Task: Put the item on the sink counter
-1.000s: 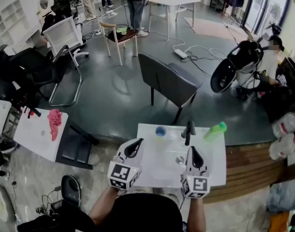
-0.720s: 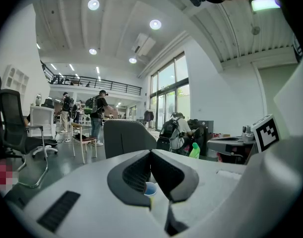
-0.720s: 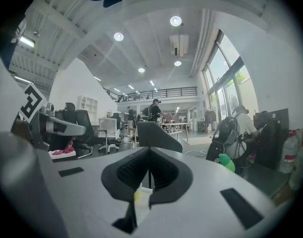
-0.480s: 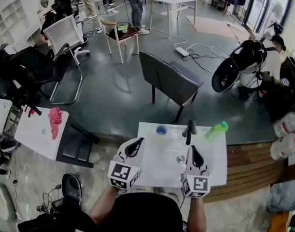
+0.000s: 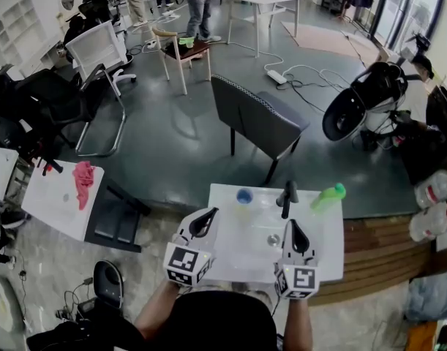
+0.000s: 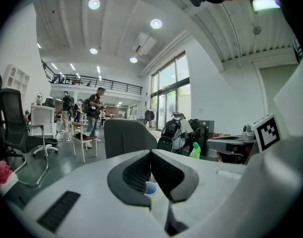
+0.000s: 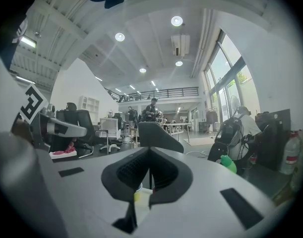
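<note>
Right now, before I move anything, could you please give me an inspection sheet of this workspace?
Surface: white sink counter with a basin; black faucet at the back.
Job's things: blue cup at the back left of the counter; green bottle at the back right.
Clutter: pink cloth on the white side table to the left.
Grippers: left gripper and right gripper both shut and empty, over the counter's near side.
Cables: power strip and white cables on the floor.
Surroundings: grey chair beyond the counter; people standing far back.
</note>
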Tool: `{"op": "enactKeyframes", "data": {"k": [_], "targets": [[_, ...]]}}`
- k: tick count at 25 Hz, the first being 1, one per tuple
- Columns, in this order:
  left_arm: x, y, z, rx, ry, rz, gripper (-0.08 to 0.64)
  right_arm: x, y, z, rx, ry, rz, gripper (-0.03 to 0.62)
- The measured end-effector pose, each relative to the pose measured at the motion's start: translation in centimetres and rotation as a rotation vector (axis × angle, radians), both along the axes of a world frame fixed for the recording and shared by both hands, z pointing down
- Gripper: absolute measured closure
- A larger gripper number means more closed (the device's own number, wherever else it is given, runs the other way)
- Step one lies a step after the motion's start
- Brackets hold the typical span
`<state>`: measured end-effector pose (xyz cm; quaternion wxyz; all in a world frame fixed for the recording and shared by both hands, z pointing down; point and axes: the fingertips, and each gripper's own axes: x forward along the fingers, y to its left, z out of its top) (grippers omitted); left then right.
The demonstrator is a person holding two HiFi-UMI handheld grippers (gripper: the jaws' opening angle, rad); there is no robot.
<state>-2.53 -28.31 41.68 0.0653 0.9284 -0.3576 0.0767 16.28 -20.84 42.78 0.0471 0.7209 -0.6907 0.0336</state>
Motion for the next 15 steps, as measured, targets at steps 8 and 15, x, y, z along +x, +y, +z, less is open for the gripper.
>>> {"op": "enactKeyframes", "data": {"k": [8, 15], "targets": [[0.04, 0.15, -0.23, 0.001, -0.001, -0.001, 0.557, -0.01, 0.15, 0.37, 0.004, -0.006, -0.009, 0.594], [-0.09, -0.03, -0.07, 0.003, -0.001, -0.001, 0.557, -0.21, -0.05, 0.38, 0.007, -0.007, -0.012, 0.594]]}}
